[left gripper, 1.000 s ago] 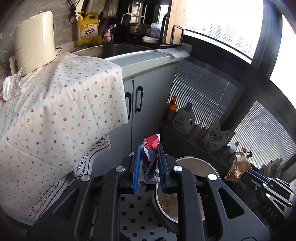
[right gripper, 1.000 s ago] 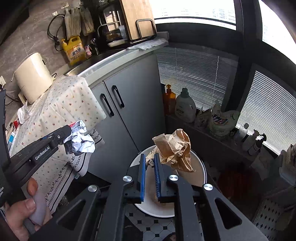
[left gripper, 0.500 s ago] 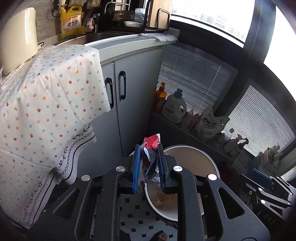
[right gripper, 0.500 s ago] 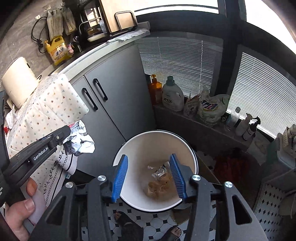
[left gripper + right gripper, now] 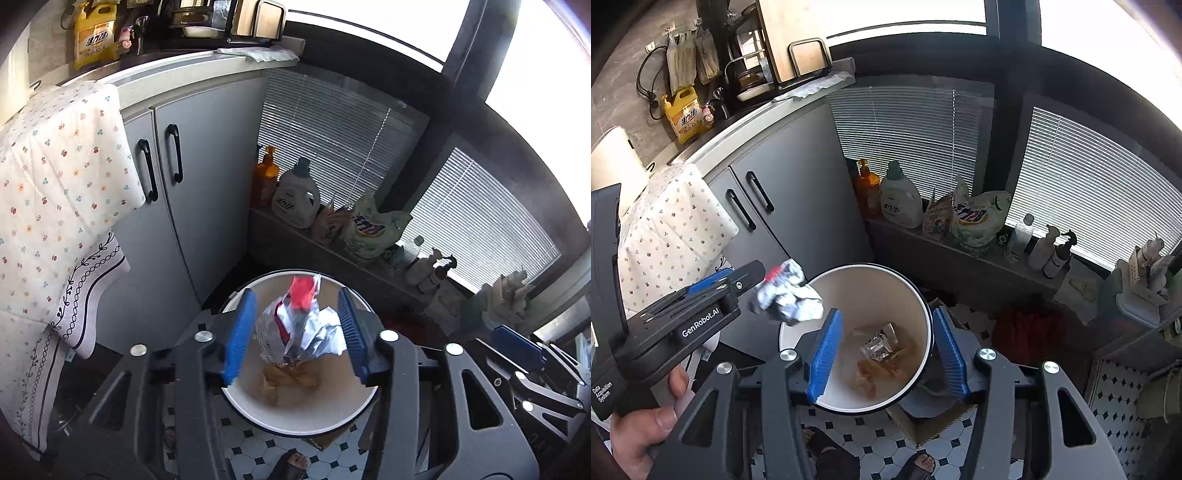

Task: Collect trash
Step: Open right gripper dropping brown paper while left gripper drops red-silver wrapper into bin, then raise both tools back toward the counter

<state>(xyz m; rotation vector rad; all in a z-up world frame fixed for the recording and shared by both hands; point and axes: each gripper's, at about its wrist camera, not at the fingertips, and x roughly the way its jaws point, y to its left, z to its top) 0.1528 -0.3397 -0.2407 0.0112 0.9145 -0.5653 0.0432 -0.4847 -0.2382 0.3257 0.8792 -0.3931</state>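
The left gripper [image 5: 297, 332] hangs over the white bin [image 5: 351, 417], its jaws opening. Between them sits a crumpled wrapper [image 5: 299, 328], silver with a red patch at its far end; gaps show on both sides, so the blue pads [image 5: 238, 334] no longer press on it. From the right wrist view the wrapper [image 5: 790, 297] is at the tip of that gripper [image 5: 757, 284], above the bin's near-left rim; whether it touches a finger there cannot be told. A hand [image 5: 646, 424] grips the handle.

The right gripper [image 5: 886, 354] is spread too, its jaws opening, with nothing between them. It hovers above the bin [image 5: 923, 295], its pads [image 5: 825, 354] framing the opening. Inside lie brown paper [image 5: 879, 371] and a small silver scrap [image 5: 881, 345].

The bin stands on a tiled floor [image 5: 871, 439] in front of a grey cabinet [image 5: 798, 177]. A flowered cloth [image 5: 59, 177] drapes over the surface at left.
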